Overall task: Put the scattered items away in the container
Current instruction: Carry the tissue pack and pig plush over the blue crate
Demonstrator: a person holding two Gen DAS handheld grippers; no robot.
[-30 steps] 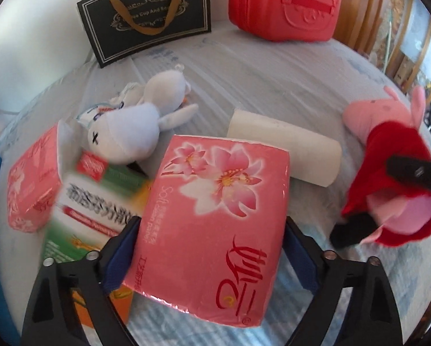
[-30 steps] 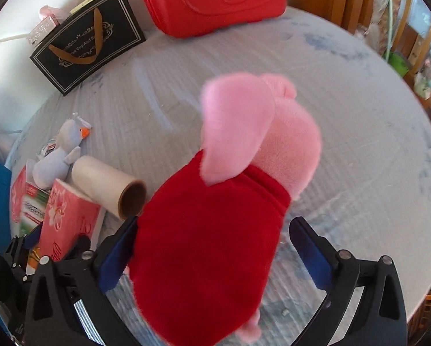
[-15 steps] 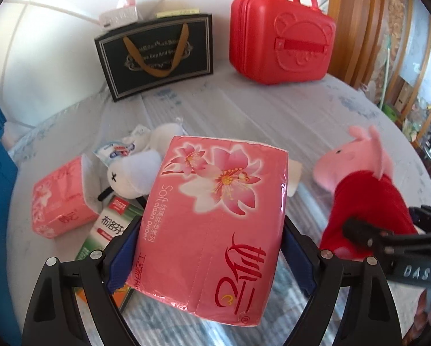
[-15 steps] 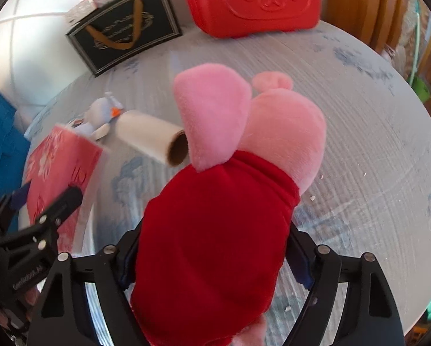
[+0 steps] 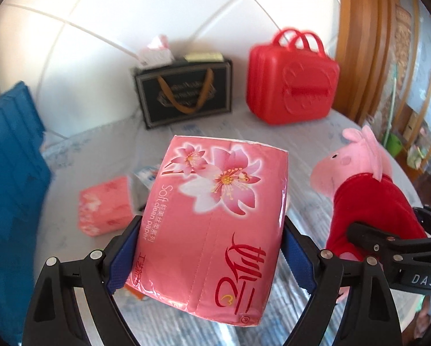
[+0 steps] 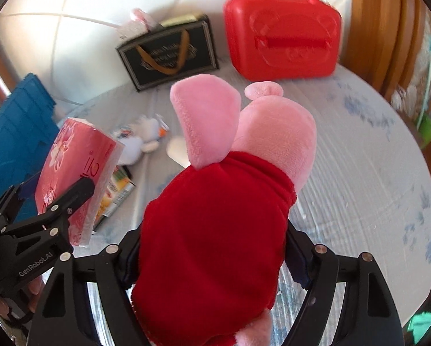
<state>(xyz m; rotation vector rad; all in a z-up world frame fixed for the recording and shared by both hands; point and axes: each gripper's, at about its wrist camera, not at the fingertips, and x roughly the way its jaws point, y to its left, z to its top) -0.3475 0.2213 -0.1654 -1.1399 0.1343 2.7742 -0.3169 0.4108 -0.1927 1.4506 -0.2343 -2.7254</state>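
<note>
A round worktop (image 5: 316, 155) in pale blue-patterned cloth stands by a white wall. My left tongs (image 5: 212, 248) clamp a pink flowered tissue pack (image 5: 215, 213); my right tongs (image 6: 212, 256) are closing on a red-dressed pink plush pig (image 6: 215, 230), both raised above the worktop beside a blue crate (image 5: 10, 178).

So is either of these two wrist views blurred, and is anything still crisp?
Left wrist view: the red case and black gift bag smear with motion blur, the held tissue pack stays crisp. Right wrist view: the same background blur, the plush pig sharp; fisheye bending curves the wall lines in both.
</note>
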